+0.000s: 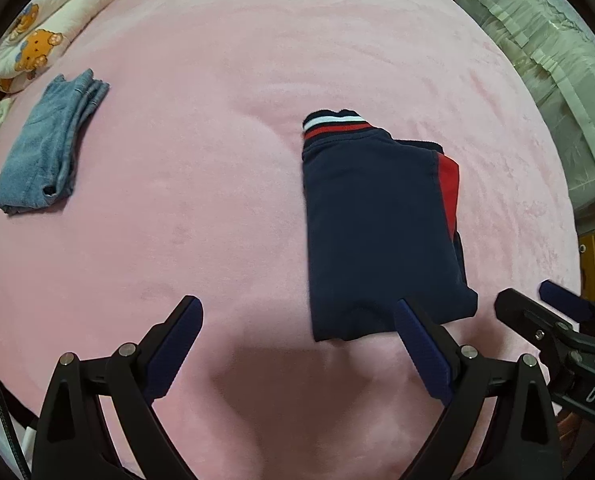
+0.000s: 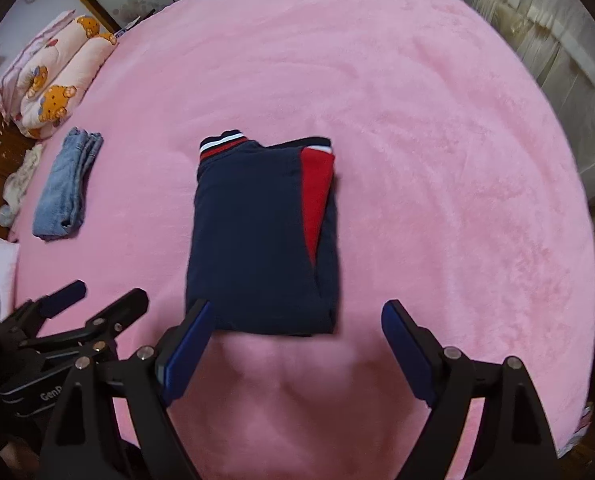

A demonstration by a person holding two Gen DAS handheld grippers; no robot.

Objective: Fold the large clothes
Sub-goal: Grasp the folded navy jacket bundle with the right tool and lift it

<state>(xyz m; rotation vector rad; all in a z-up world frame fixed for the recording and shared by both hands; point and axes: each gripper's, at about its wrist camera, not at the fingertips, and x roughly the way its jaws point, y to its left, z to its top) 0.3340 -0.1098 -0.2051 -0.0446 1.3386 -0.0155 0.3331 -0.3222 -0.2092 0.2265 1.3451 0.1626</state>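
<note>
A navy garment with red panels and a white-and-red striped band lies folded into a compact rectangle on the pink blanket. It also shows in the right wrist view. My left gripper is open and empty, hovering near the garment's near left corner. My right gripper is open and empty just before the garment's near edge. The right gripper also shows at the right of the left wrist view, and the left gripper at the lower left of the right wrist view.
Folded blue jeans lie at the left of the bed. A bear-print pillow sits at the far left corner. A pale ruffled bedcover hangs at the right. Small light cloths lie by the left edge.
</note>
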